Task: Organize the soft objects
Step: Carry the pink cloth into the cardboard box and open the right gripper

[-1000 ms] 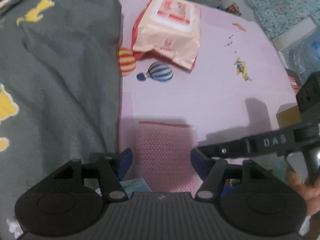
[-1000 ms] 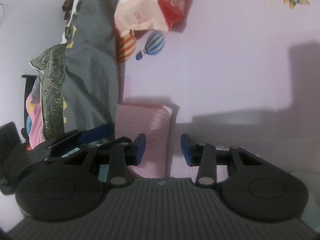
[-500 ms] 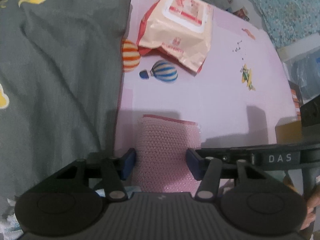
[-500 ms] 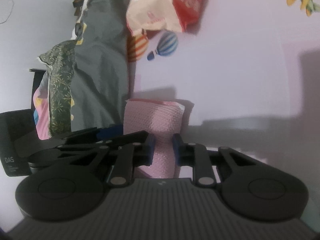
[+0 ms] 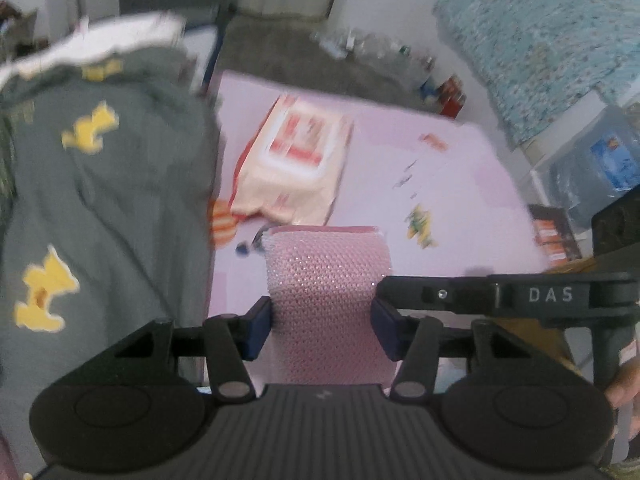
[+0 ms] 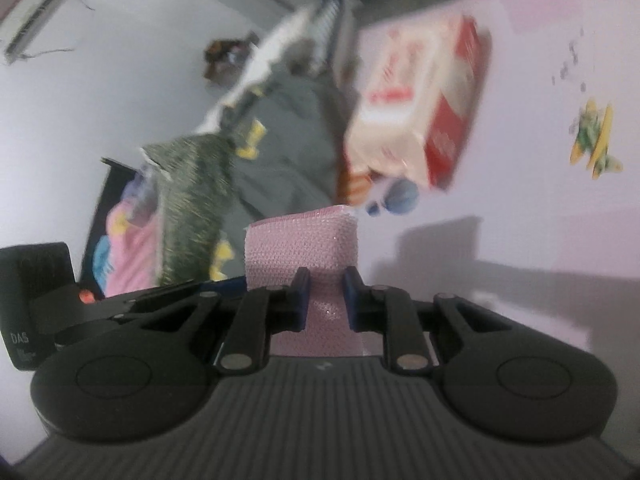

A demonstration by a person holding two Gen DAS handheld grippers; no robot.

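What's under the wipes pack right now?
The wipes pack lies on the pink sheet, overlapping a printed striped balloon. Anything else beneath it is hidden.

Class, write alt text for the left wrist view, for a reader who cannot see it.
The left gripper clamps a folded pink knitted cloth by its two sides above a pale pink sheet. A grey garment with yellow shapes lies at left, a wipes pack beyond, and the right gripper reaches in from the right.
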